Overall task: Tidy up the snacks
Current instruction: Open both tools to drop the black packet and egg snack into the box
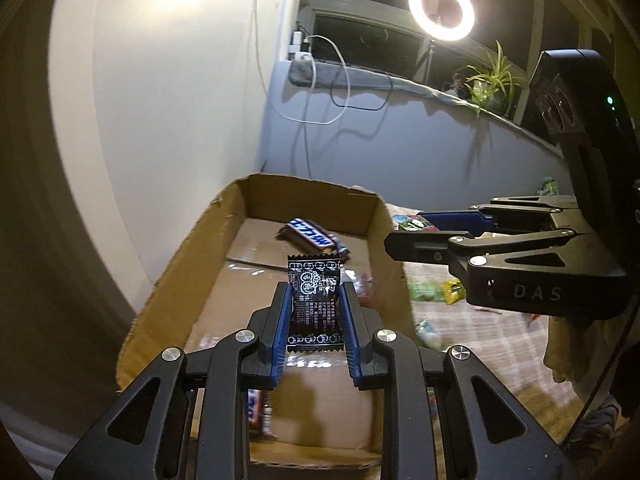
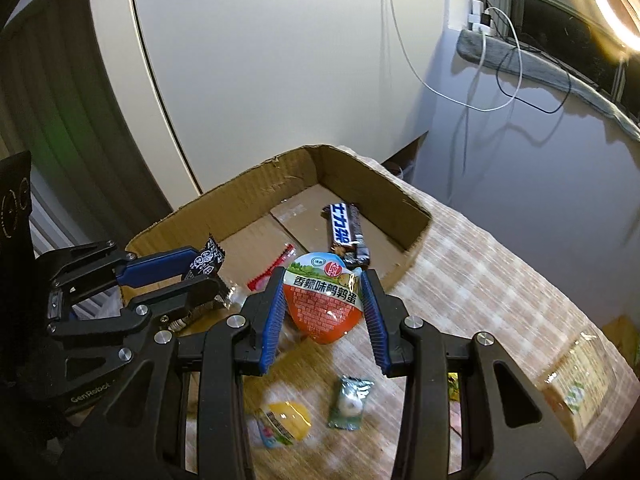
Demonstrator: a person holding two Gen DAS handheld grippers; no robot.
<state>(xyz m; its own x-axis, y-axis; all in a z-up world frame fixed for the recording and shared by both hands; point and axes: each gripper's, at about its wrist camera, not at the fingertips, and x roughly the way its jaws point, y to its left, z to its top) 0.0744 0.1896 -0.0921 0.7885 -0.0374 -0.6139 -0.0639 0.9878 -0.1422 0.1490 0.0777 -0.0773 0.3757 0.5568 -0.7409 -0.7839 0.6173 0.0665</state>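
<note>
Over the cardboard box (image 1: 192,264), we carry a snack in each gripper. Our left gripper (image 1: 314,312) has its jaws narrow, pinched on the black sachet (image 1: 314,300), which stands upright between the blue pads above the box floor. Our right gripper (image 2: 324,308) has its jaws moderately apart, clamped on the orange egg pouch (image 2: 322,304), hanging just at the box's near rim.

Both packs look light and soft, so we judge a gentle squeeze is enough. The sachet is flat and crinkly film: grip it across the flat middle, as now, since the sealed edges would slip or fold. The pouch is glossy and rounded, likely slippery with a squashable filling; hold its widest part.

Inside the box, a chocolate bar (image 2: 346,228) lies toward 12 o'clock. Loose sweets lie on the checked cloth (image 2: 480,280) at 6 o'clock of the right gripper.
</note>
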